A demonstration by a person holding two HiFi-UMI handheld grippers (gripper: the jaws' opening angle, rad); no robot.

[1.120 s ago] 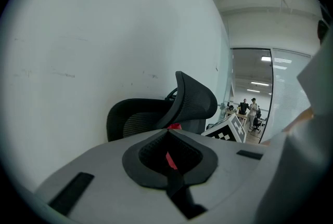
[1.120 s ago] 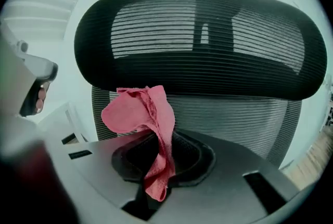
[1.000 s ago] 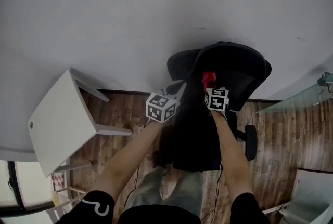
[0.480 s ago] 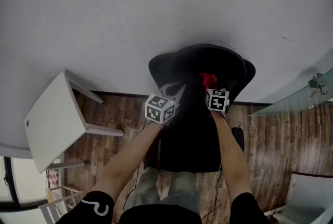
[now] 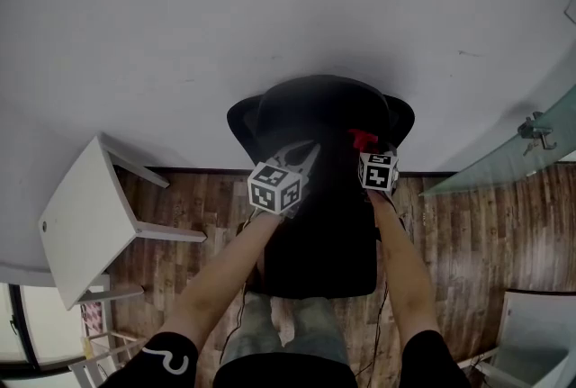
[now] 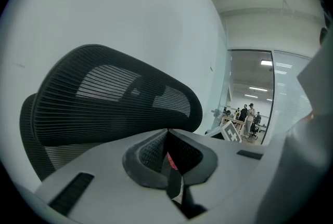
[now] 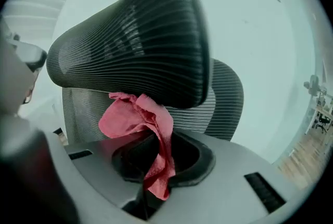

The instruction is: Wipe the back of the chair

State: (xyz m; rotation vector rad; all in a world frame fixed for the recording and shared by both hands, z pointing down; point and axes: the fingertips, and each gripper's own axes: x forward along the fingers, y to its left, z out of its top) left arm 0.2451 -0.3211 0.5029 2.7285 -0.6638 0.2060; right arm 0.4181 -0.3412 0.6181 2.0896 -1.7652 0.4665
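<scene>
A black mesh office chair (image 5: 315,121) stands against the white wall, seen from above and behind. Its headrest (image 7: 135,46) and back mesh (image 6: 114,98) fill both gripper views. My right gripper (image 5: 364,148) is shut on a red cloth (image 7: 138,119), and the bunched cloth touches the underside of the headrest at the top of the back. The cloth (image 5: 363,139) shows as a red spot on the chair's right side. My left gripper (image 5: 309,150) sits close to the chair's upper left, its jaws (image 6: 167,132) closed together with only a thin red sliver showing between them.
A white table (image 5: 85,220) stands to the left on the wooden floor (image 5: 207,197). A glass panel (image 5: 504,161) with a metal fitting is at the right. Several people (image 6: 248,114) stand far off behind glass.
In the head view the chair has shifted left, so it now lies centred under both grippers. Both grippers hold nearly the same spots in the frame, the red cloth still against the chair top.
</scene>
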